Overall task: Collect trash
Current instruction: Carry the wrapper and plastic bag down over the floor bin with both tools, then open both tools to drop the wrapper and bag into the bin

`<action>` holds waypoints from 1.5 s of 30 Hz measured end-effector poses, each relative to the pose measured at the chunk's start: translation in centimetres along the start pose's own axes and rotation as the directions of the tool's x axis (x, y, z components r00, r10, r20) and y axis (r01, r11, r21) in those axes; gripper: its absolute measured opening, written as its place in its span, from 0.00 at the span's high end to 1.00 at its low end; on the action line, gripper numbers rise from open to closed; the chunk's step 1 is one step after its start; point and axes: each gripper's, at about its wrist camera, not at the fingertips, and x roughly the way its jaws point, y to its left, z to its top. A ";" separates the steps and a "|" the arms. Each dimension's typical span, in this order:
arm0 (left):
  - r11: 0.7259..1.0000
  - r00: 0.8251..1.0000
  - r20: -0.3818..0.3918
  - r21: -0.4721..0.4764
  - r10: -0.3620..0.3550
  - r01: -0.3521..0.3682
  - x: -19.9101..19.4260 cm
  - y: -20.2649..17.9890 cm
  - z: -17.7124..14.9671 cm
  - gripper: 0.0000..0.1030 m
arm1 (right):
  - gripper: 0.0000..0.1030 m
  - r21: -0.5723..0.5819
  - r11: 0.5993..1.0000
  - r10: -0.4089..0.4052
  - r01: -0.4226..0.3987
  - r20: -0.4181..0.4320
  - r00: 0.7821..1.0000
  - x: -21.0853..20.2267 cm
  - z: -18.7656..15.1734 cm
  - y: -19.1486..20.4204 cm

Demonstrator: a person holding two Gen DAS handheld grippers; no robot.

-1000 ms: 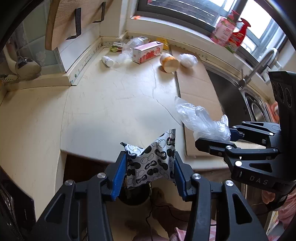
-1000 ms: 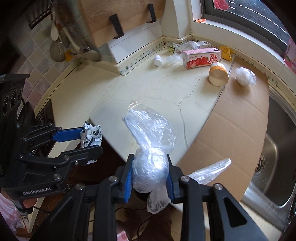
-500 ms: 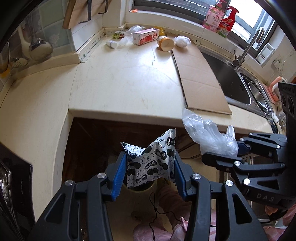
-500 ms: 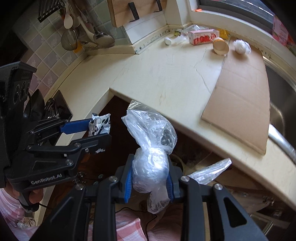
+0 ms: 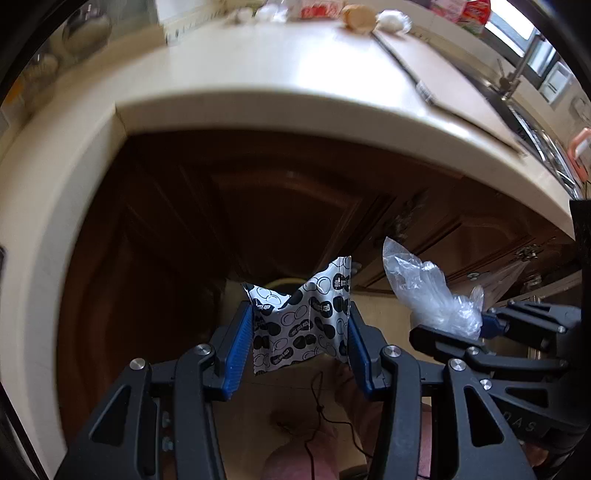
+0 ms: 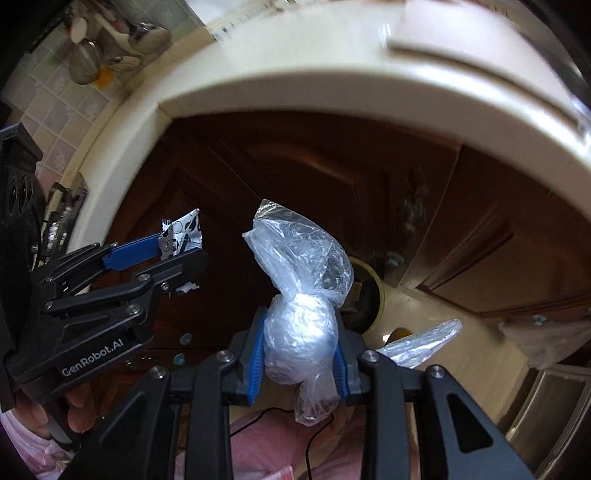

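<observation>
The cream countertop [image 5: 280, 70] carries a flat cardboard sheet [image 5: 447, 74] at 1 o'clock, blurred litter at 12.

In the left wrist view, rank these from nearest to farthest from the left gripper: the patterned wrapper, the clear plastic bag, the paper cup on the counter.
1. Patterned wrapper: clamped between the left gripper fingers.
2. Clear plastic bag: to the right, held in the right gripper.
3. Paper cup: far back on the counter, lying on its side, blurred.
</observation>
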 end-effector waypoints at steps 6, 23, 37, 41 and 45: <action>0.997 0.999 -0.049 -0.074 0.011 -0.015 7.8 1.9 -1.8 0.55 | 0.68 0.023 1.000 -0.008 0.010 -0.046 0.999 7.6 -1.3 -2.0; 0.990 0.992 -0.121 -0.129 0.042 -0.058 23.1 4.4 -3.4 0.45 | 0.65 0.010 0.999 -0.044 0.045 -0.119 0.992 23.6 -2.1 -7.1; 0.988 0.988 -0.141 -0.128 0.069 -0.088 23.9 4.8 -4.5 0.16 | 0.33 -0.009 0.998 -0.065 0.064 -0.107 0.992 23.9 -2.6 -7.2; 0.987 0.987 -0.146 -0.134 0.070 -0.090 23.3 5.0 -4.5 0.16 | 0.33 0.011 0.997 -0.071 0.073 -0.104 0.992 23.4 -2.6 -7.3; 0.987 0.987 -0.147 -0.134 0.071 -0.091 22.8 5.1 -4.5 0.16 | 0.33 0.030 0.996 -0.077 0.081 -0.121 0.990 23.3 -2.5 -7.6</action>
